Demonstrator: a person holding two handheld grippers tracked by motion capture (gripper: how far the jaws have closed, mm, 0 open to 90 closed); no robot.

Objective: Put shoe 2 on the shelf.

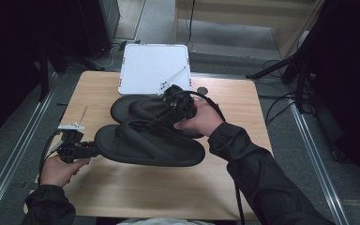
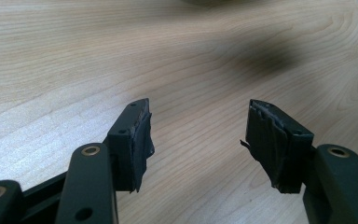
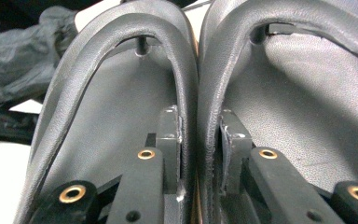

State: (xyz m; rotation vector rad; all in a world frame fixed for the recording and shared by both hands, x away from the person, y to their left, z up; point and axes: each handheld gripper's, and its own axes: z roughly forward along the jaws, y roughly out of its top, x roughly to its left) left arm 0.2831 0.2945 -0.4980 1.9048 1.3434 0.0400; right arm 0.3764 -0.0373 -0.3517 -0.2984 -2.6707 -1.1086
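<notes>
Two black thong sandals are at the middle of the wooden table (image 1: 122, 197): the near sandal (image 1: 154, 147) and the far sandal (image 1: 124, 107). My right gripper (image 1: 168, 112) reaches in from the right and is shut on their straps. In the right gripper view its pads pinch the left sandal's strap (image 3: 186, 93) and the right sandal's strap (image 3: 209, 93) tight together, at my right gripper (image 3: 198, 123). My left gripper (image 1: 86, 150) sits at the near sandal's left end. In its own view my left gripper (image 2: 198, 126) stands open over bare wood, nothing between the pads.
A white square board (image 1: 152, 68) lies at the table's far edge, just behind the sandals. A small dark round spot (image 1: 202, 90) marks the wood to its right. A black cable (image 1: 236, 197) trails along the right sleeve. Dark stands and cables surround the table.
</notes>
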